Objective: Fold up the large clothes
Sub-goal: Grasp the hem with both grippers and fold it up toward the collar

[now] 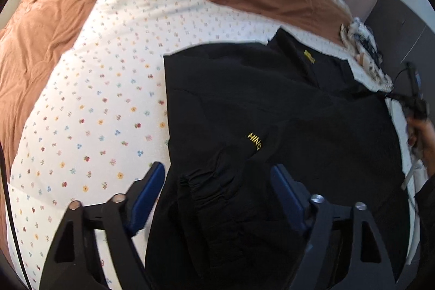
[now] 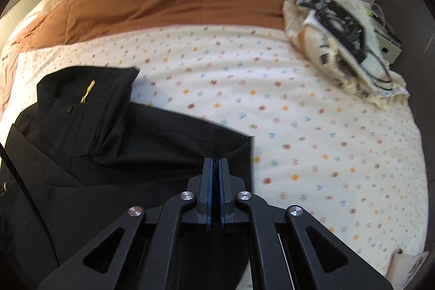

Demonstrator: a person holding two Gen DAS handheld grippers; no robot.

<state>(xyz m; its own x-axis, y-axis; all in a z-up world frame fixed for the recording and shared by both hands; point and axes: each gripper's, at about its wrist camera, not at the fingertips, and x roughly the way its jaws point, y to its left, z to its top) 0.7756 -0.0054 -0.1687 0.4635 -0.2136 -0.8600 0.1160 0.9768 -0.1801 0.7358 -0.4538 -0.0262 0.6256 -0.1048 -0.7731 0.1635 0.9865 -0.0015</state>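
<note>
The bed (image 2: 312,105) carries everything: a white sheet with small flowers, and a brown blanket (image 2: 163,4) bunched across the far side from 10 to 1 o'clock in the right wrist view. A pale cloth bundle with black cables (image 2: 342,26) lies at 2 o'clock, well apart from the work.

The black jacket (image 1: 272,105) lies spread on the sheet, its collar with a yellow tag toward 1 o'clock in the left wrist view and yellow lettering near the middle. It looks soft and limp, a light woven fabric that creases readily and sags wherever it is not supported. It is probably a little slick, so a shallow pinch could slide off. Hems, seams and the gathered cuff (image 1: 201,186) are thicker and should hold best; a pinch at mid-panel would likely only raise a peak.

The left gripper (image 1: 217,181) hangs over the jacket's near edge at 6 o'clock, jaws standing wide open with the elastic cuff between them but not pressed.

The right gripper (image 2: 214,162) has its jaws closed at the jacket's outer edge (image 2: 244,148). Dark cloth lies right at the tips, yet whether any fabric is caught between them I cannot tell.
</note>
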